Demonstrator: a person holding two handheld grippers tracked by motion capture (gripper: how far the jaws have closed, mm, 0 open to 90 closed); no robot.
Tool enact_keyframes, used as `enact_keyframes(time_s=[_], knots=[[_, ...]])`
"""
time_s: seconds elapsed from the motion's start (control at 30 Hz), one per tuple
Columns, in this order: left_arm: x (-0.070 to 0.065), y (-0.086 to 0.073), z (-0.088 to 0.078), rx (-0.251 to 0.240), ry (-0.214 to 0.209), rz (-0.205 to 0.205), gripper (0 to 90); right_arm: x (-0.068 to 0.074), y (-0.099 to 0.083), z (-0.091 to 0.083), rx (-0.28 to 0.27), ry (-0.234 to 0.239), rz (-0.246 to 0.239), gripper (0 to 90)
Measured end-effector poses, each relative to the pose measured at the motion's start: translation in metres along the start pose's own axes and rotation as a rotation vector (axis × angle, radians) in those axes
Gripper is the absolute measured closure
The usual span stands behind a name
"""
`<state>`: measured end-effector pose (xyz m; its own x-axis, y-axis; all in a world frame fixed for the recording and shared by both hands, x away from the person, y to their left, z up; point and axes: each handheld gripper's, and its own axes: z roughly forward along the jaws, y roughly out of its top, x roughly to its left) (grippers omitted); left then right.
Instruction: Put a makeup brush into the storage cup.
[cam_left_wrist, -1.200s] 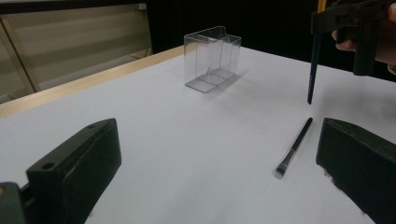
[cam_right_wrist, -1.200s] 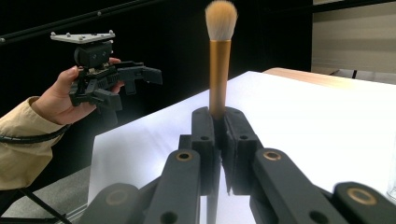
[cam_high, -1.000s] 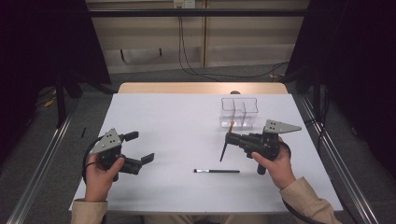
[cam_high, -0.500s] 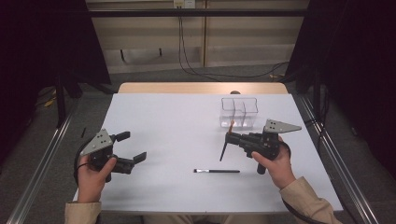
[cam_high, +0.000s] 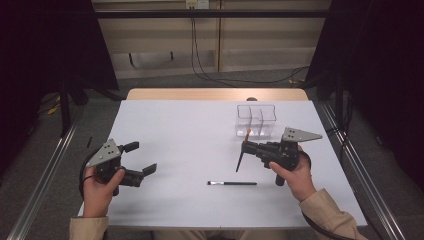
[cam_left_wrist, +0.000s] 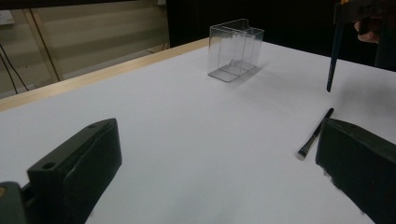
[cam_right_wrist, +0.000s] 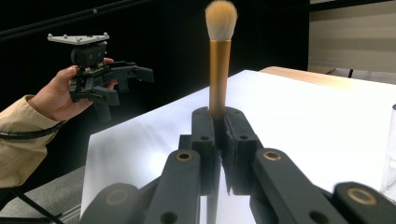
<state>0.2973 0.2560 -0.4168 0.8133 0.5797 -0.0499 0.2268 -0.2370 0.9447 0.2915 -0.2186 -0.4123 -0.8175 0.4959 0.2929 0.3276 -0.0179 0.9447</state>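
I am seeing no readable text, label or number anywhere. I am finding no brand marks or signs either.

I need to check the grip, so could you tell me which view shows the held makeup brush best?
The right gripper view: the makeup brush stands clamped in the right gripper, bristles clear. The high view shows it small; the left gripper view shows its dark handle.

My table (cam_high: 175, 130) is white on top, with a wooden strip along its far edge. A clear divided box (cam_high: 256, 120) stands upright on it toward the far right. A thin dark brush (cam_high: 232, 183) lies flat nearer me, well apart from the box.
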Motion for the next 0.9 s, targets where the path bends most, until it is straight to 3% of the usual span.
enact_keyframes(time_s=[0.37,0.9], knots=[[0.001,-0.002,-0.001,0.000,0.005,-0.003,0.3,-0.009,0.004,-0.002,0.010,-0.029,-0.009,84.3],[0.001,-0.004,0.000,0.007,0.002,0.003,0.3,-0.029,0.029,-0.007,0.033,-0.091,-0.046,84.3]])
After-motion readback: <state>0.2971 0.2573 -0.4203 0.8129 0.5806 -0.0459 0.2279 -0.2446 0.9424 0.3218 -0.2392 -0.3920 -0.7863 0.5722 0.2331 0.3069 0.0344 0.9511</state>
